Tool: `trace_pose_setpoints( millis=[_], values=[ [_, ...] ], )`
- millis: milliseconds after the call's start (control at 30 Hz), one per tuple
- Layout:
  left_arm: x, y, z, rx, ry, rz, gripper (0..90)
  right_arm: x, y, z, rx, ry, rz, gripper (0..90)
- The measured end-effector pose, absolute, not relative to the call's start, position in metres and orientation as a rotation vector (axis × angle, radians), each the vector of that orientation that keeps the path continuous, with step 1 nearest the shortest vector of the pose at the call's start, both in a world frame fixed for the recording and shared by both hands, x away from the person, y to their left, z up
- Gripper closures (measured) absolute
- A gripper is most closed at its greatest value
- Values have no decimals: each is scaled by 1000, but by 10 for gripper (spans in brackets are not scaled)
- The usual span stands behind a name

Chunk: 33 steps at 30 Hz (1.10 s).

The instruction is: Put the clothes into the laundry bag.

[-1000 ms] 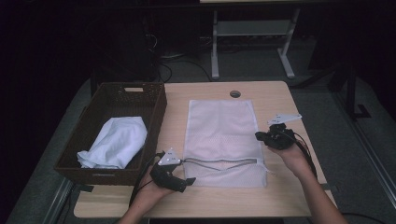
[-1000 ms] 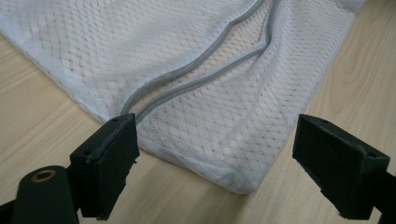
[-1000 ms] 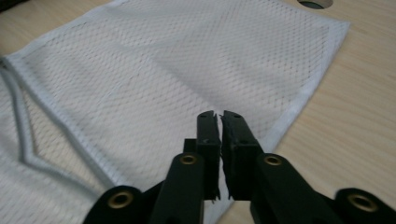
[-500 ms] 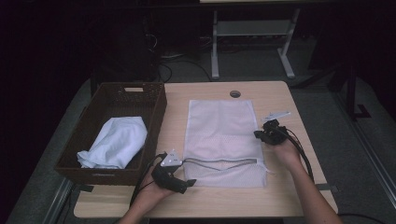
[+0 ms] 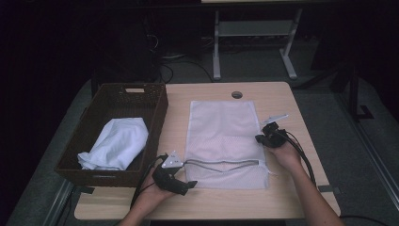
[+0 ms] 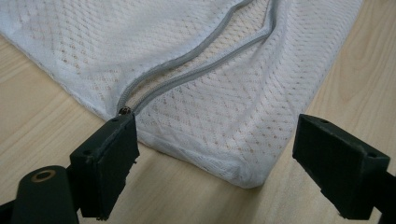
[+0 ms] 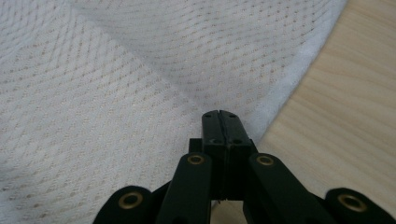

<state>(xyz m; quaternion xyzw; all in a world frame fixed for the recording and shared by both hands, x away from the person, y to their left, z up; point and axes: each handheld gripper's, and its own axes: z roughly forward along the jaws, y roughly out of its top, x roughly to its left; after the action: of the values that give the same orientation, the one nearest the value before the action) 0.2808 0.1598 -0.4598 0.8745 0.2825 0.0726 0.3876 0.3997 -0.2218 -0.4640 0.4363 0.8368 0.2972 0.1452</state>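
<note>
A dim lab or office workroom: a wooden surface (image 5: 282, 101) with a cable hole (image 5: 237, 94), cables (image 5: 179, 70) on the grey floor beyond it, and a white desk frame (image 5: 254, 47) behind.

The left tongs (image 6: 224, 172) stand wide apart over the near corner of a white mesh bag (image 6: 219, 102) on the worktop (image 6: 28, 121); its grey zip (image 6: 187, 70) seems partly undone.

Left gripper (image 5: 181, 181) low at the near edge, jaws wide apart, nothing between them, forearm coming in from below. Right gripper (image 5: 264, 138) further out, jaws pressed together tip to tip, hand (image 5: 283, 153) behind it, wrist angled inward.
</note>
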Motion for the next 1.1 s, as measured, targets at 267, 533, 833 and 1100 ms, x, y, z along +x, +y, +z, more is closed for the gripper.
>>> trace_pose_setpoints(
  millis=[267, 533, 833, 1100],
  values=[
    [282, 161, -460, 2232, 719, 183, 139, 400, -227, -463, 1261, 2405, 820, 897],
    [282, 161, -461, 2233, 723, 183, 139, 400, -244, -462, 1297, 2386, 774, 897],
    [282, 161, -461, 2233, 722, 182, 139, 399, -269, -461, 1361, 2341, 742, 897],
    [282, 161, -461, 2233, 720, 179, 139, 398, -289, -461, 1415, 2303, 731, 897]
  ],
)
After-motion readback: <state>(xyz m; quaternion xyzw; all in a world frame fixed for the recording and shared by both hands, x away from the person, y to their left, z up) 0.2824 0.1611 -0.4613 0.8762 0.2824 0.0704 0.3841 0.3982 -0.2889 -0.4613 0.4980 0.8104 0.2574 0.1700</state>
